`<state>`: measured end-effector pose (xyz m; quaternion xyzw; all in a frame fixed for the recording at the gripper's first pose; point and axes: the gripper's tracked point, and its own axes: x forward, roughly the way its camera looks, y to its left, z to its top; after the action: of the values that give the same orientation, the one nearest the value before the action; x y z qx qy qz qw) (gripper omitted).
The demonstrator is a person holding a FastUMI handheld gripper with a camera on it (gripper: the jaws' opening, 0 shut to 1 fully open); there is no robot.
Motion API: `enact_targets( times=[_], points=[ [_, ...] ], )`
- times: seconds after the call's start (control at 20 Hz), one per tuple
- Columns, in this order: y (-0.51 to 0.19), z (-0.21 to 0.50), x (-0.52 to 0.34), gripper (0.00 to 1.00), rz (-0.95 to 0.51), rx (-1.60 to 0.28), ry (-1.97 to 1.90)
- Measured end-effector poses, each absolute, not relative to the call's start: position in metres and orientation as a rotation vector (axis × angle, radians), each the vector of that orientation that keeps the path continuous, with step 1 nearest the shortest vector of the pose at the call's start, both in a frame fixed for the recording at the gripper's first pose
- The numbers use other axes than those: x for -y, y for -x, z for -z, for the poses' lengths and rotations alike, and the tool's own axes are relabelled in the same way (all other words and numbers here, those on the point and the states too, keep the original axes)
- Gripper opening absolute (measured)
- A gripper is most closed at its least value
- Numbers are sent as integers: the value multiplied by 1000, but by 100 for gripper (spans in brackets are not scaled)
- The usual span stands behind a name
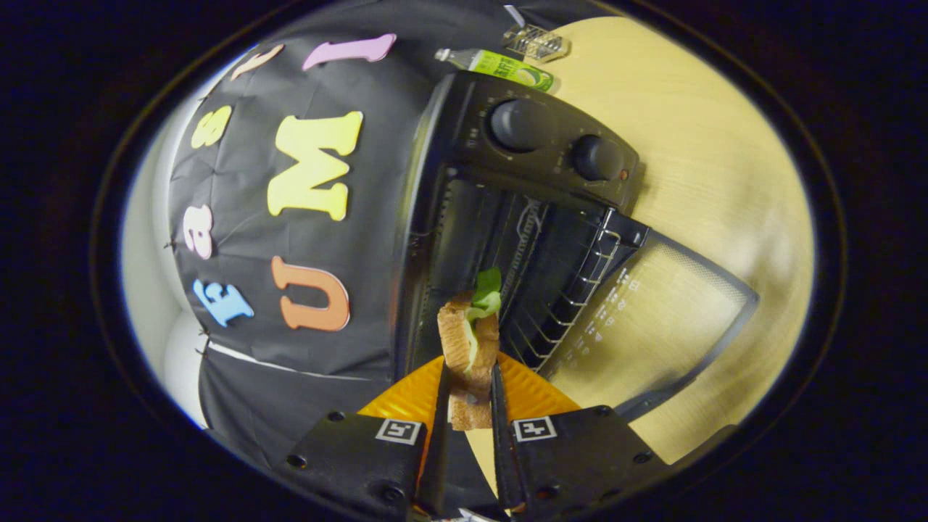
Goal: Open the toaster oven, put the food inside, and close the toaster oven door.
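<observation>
Wood table (710, 167) | toaster oven (536, 210) door open — racks bare | jaws clamp sandwich (470, 341) at mouth

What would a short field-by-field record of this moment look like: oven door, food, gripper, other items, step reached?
oven door: the toaster oven has its glass door swung fully open
oven inside: wire rack visible, nothing resting on it
food: sandwich with a green leaf sticking out, just in front of the oven opening
gripper: gripper shut on the sandwich, both fingers pressing its sides
other items: green bottle and small wire object on the table beyond the oven
step reached: door opened; food not yet inside
</observation>
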<state>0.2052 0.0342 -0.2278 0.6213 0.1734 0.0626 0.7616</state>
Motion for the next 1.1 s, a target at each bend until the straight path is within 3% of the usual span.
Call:
enact_targets(
  times=[0.3,0.65,0.85,1.05,1.1],
  points=[
    [-243,238,-30,33,-89,-254,-1449],
    [-257,249,-31,38,-22,-263,-1383],
    [-253,254,-37,52,-13,-381,-1332],
    [-242,254,-43,83,-17,-494,-1122],
    [-237,254,-45,83,-17,-522,-1077]
  ],
)
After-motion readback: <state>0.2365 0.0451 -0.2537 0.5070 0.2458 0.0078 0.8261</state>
